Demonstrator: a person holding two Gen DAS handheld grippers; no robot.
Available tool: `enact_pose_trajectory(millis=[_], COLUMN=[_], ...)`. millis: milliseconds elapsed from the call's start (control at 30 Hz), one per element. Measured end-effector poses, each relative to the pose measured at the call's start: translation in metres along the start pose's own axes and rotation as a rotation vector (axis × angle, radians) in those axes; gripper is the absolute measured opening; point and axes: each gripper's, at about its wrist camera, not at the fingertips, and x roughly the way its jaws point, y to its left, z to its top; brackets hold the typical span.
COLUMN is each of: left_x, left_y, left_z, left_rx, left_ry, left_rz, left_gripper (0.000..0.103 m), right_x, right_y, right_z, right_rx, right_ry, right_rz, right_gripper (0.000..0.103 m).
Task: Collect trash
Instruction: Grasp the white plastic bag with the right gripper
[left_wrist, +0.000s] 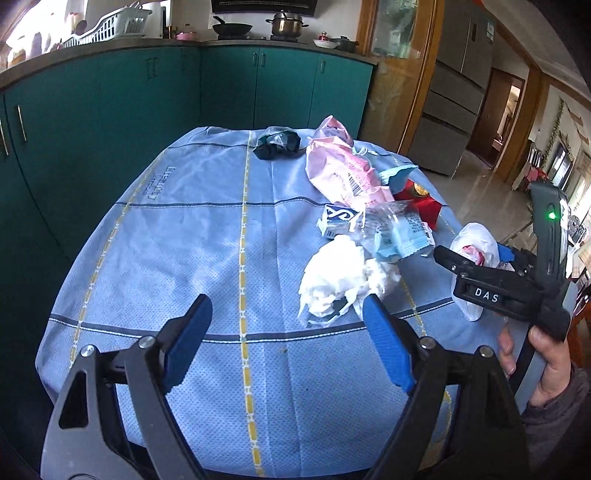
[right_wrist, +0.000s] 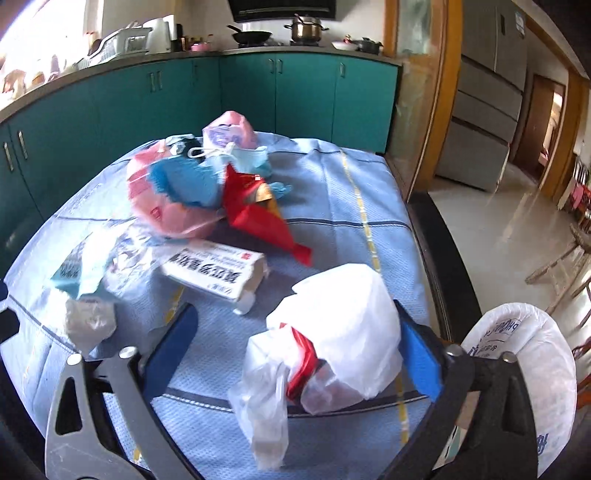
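Trash lies on a table under a blue checked cloth (left_wrist: 177, 236). My left gripper (left_wrist: 286, 310) is open and holds nothing; its right fingertip sits just before a crumpled white tissue (left_wrist: 340, 280). My right gripper (right_wrist: 295, 321) is open around a knotted white plastic bag (right_wrist: 343, 332); the right pad touches the bag, the left pad stands apart from it. In the left wrist view the right gripper (left_wrist: 476, 258) and the bag (left_wrist: 476, 240) show at the table's right edge. Further back lie a pink wrapper (right_wrist: 166, 210), a red wrapper (right_wrist: 258, 218) and a white carton (right_wrist: 218, 273).
A dark crumpled bag (left_wrist: 277, 146) lies at the table's far end. A white printed sack (right_wrist: 524, 376) hangs past the right table edge. Green cabinets (left_wrist: 110, 110) run behind and to the left. A hand (left_wrist: 546, 354) holds the right gripper's handle.
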Motion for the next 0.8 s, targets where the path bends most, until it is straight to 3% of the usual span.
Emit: enact_pose_trajectory(millis=[100,200,333,400,600,633,800], left_x=[0.001,0.001,0.001,0.001,-0.001,-0.001,-0.001], left_y=[0.001,-0.001,-0.001,-0.001,-0.001,-0.001,-0.001], left_z=[-0.002,-0.004,-0.007,-0.007,-0.009,-0.01,-0.01], left_rx=[-0.004,0.003,0.005,0.001,0.008,0.007,0.006], left_ry=[0.005,0.005,0.008,0.011,0.012,0.012,0.013], left_rz=[-0.011,-0.02,-0.025,-0.03,-0.028,-0.03,-0.03], left_gripper=[0.084,0.084,0.084,0.084,0.084,0.084,0.084], right_x=[-0.006,-0.013,-0.018,-0.016,-0.012,-0.012,-0.014], right_y=[0.007,0.007,0.004,0.003,0.005,0.005,0.01], right_z=[-0.003,-0.006,-0.013,-0.016,-0.019,-0.019,-0.021], right_rx=[-0.038,-0.043,-0.031,-0.021,-0.025,-0.029,-0.044], right_ry=[-0.005,-0.008,0.0,0.011,0.023,0.023,0.013], right_rz=[-0.009,0.003,-0.002,-0.027,-0.027,-0.026,-0.011], right_gripper=[0.058,0.046,0.047,0.064,0.064,0.064,0.043])
